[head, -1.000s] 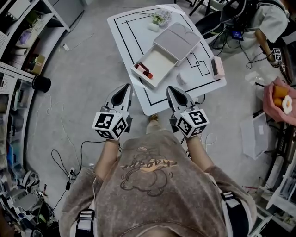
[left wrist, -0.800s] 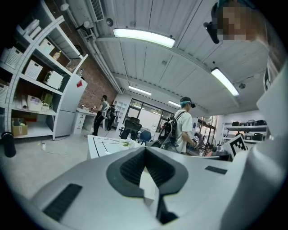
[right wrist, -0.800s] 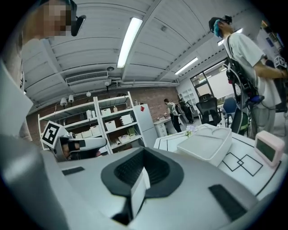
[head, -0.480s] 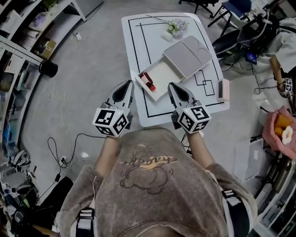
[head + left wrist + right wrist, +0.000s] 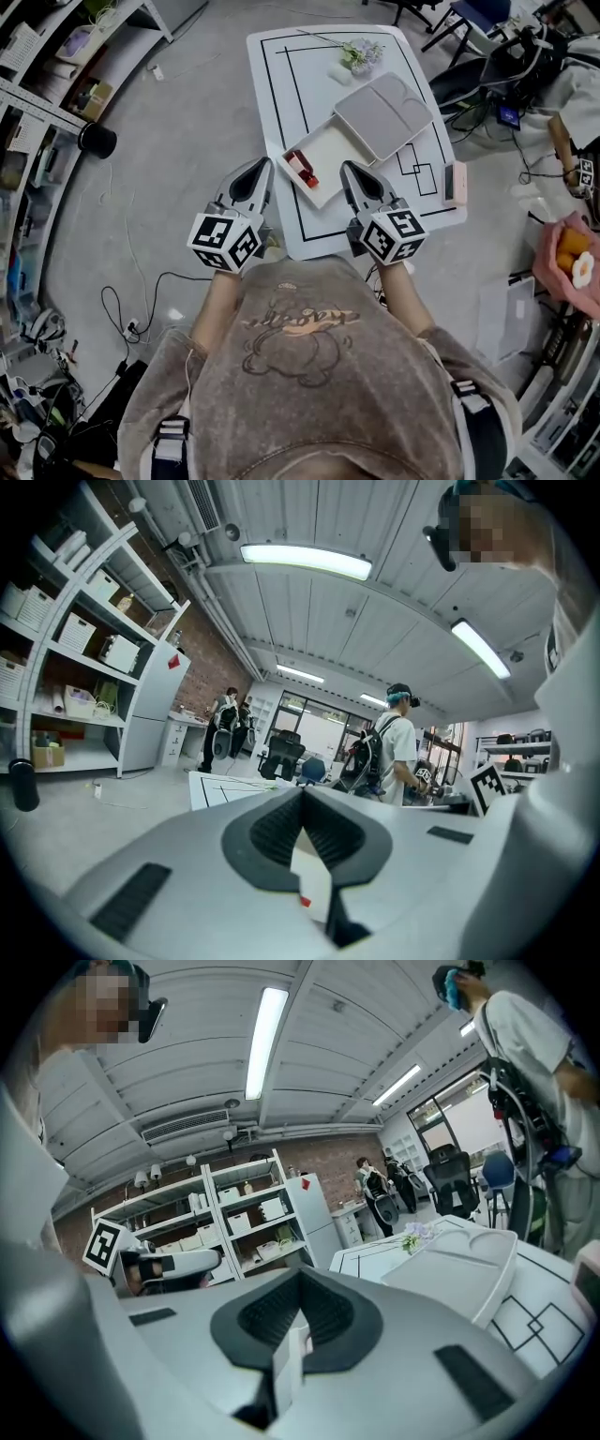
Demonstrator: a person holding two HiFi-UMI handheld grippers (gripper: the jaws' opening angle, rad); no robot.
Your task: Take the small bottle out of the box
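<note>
- Two grippers here, both closed with nothing in them. In its own view the left gripper (image 5: 263,165) has its jaws pressed together at the tips, and the right gripper (image 5: 345,169) looks the same in its view.
- Both point roughly level toward the white table (image 5: 281,75). From the head view the left tip sits right at the table's left edge, and the right one is over the near part of the tabletop.
- The box (image 5: 333,142) is open on the table, set at an angle across the black lines marked on the top. Its grey lid (image 5: 384,111) lies flat on the far-right side, touching the box along one edge.
- The small bottle (image 5: 300,167) is inside the box. It's a red one, lying down at the near-left end, and the rest of the box floor is bare white.
- From above, the bottle sits between the two gripper tips and neither one is touching it.
- Through the gap behind the left jaws you can see a bit of white and a speck of red, too small to say more.
- Other stuff on the table: a little sprig of flowers (image 5: 361,52) at the far end, a small white lump (image 5: 337,72) just beside it, and a pinkish flat thing (image 5: 457,183) at the right edge.
- On the floor there's a black cylinder (image 5: 97,139) near the shelves (image 5: 37,84) — cables all over too.
- The left gripper view also shows a person with a backpack (image 5: 398,747) standing beyond the table.
</note>
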